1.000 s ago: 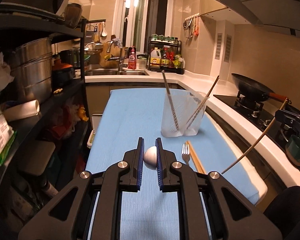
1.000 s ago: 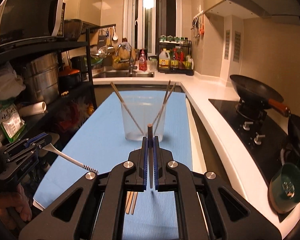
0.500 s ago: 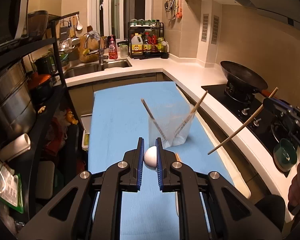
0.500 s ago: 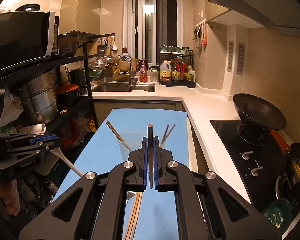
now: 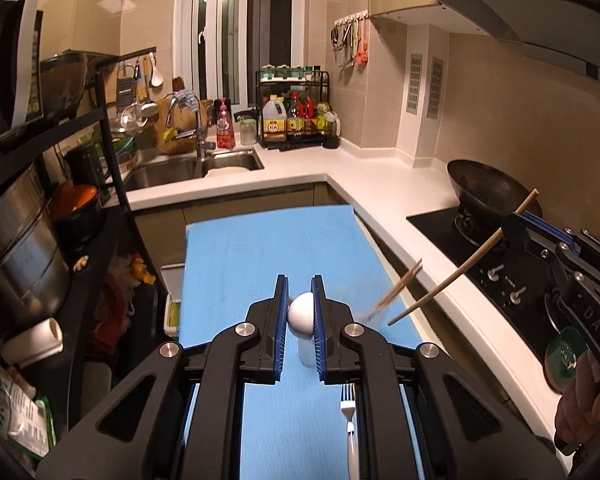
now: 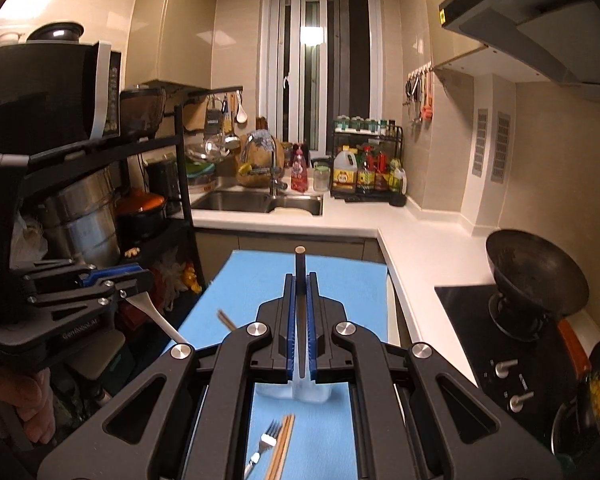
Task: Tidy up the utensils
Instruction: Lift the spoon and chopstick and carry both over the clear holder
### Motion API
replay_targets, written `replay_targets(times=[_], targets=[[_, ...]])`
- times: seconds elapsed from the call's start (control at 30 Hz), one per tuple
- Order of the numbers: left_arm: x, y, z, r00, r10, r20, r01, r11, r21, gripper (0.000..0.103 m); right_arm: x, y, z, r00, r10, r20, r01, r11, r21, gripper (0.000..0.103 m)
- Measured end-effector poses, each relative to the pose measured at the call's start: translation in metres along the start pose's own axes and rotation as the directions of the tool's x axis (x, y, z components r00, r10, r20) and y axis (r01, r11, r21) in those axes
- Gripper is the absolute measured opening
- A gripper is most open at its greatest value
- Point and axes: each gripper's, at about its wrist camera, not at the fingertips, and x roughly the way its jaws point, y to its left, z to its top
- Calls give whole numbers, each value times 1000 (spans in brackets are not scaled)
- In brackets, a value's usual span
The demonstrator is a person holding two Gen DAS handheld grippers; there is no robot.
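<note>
My left gripper (image 5: pixel 300 304) is shut on a white spoon (image 5: pixel 301 313), held above the blue mat (image 5: pixel 268 252). It also shows in the right wrist view (image 6: pixel 136 284) with the spoon's white handle (image 6: pixel 160 320) sticking out. My right gripper (image 6: pixel 299 280) is shut on a wooden chopstick (image 6: pixel 300 266); in the left wrist view the chopstick (image 5: pixel 460 266) slants down from that gripper (image 5: pixel 516 220). The clear holder (image 5: pixel 364 316) with chopsticks (image 5: pixel 400 288) stands below, mostly hidden behind the fingers. A fork (image 6: pixel 262 446) and a chopstick pair (image 6: pixel 282 444) lie on the mat.
A black rack with steel pots (image 6: pixel 80 216) stands to the left. The sink (image 6: pixel 256 202) is at the back. A wok (image 6: pixel 536 276) sits on the stove at right, beside the white counter (image 6: pixel 424 248). A green bowl (image 5: pixel 568 356) is at the right edge.
Both grippers have risen, so the mat and holder now sit lower and nearer in view. The holder is now largely hidden behind the fingers. Both grips are unchanged.
</note>
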Motion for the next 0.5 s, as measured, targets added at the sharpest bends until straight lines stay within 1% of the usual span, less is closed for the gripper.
replay_targets(times=[0.1, 0.2, 0.33, 0.5], targets=[[4, 0, 21, 1000, -2, 31, 1, 1000, 8, 12, 5, 1, 18, 999, 5, 38, -5, 1000, -12, 5], [15, -2, 37, 999, -10, 52, 10, 1000, 9, 12, 18, 4, 22, 999, -5, 48, 6, 999, -37, 5], [47, -7, 41, 999, -13, 31, 13, 1000, 25, 12, 47, -2, 5, 1000, -5, 1, 5, 1000, -30, 5], [94, -12, 29, 999, -31, -37, 34, 997, 64, 12, 83, -16, -21, 998, 1, -64, 0, 1000, 10, 5]])
